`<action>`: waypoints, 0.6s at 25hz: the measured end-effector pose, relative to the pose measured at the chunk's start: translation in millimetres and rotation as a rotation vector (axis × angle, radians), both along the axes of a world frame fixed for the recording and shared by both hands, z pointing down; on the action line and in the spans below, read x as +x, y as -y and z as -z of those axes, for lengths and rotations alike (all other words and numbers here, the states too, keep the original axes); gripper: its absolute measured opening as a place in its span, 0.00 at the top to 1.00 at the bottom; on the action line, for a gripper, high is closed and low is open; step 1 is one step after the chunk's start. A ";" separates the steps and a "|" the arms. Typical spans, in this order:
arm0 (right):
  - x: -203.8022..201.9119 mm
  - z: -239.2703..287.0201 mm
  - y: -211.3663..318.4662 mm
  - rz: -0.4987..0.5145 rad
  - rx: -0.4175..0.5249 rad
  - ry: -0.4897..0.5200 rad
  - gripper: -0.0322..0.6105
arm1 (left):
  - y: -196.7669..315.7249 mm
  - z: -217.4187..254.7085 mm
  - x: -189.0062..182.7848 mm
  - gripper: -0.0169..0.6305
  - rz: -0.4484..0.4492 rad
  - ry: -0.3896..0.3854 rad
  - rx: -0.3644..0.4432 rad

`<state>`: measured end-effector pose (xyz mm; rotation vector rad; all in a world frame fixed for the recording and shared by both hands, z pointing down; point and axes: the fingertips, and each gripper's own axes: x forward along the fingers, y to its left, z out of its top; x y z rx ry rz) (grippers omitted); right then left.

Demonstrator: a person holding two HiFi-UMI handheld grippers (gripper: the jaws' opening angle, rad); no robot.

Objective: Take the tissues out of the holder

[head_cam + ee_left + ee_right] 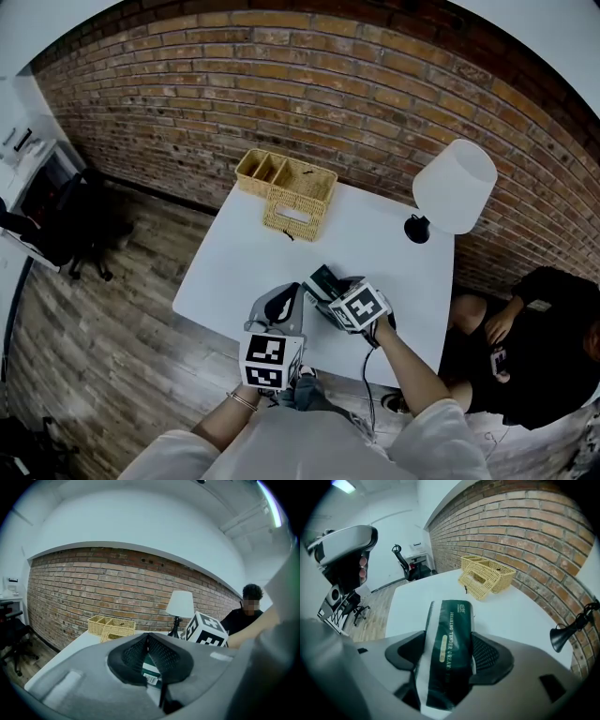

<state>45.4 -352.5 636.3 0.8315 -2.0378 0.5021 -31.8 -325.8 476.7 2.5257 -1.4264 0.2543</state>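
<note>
My right gripper (325, 289) is shut on a dark green tissue pack (450, 644), which lies lengthwise between the jaws and sticks out past them. This pack (324, 278) is over the near part of the white table (234, 258). The wicker holder (286, 192) stands at the table's far edge, well away from both grippers, with a pale slot in its front face. My left gripper (286, 305) sits just left of the right one with its jaws closed together. In the left gripper view, the tissue pack (151, 673) shows through the gap below the tips.
A white-shaded lamp (455, 186) on a black base stands at the table's far right corner. A person in black (534, 328) sits to the right of the table. A brick wall runs behind it, and an office chair (80, 225) stands on the wood floor to the left.
</note>
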 end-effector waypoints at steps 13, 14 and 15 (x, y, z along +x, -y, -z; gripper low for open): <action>-1.0 -8.7 0.4 -0.007 -0.025 0.079 0.45 | 1.3 -8.1 1.8 0.96 -0.006 -0.001 -0.019; -0.9 -8.6 0.5 -0.009 -0.022 0.086 0.45 | 1.4 -8.5 1.8 0.96 -0.005 -0.001 -0.020; -0.5 -8.4 0.6 -0.013 -0.020 0.091 0.44 | 1.5 -8.8 2.1 0.96 -0.005 -0.002 -0.022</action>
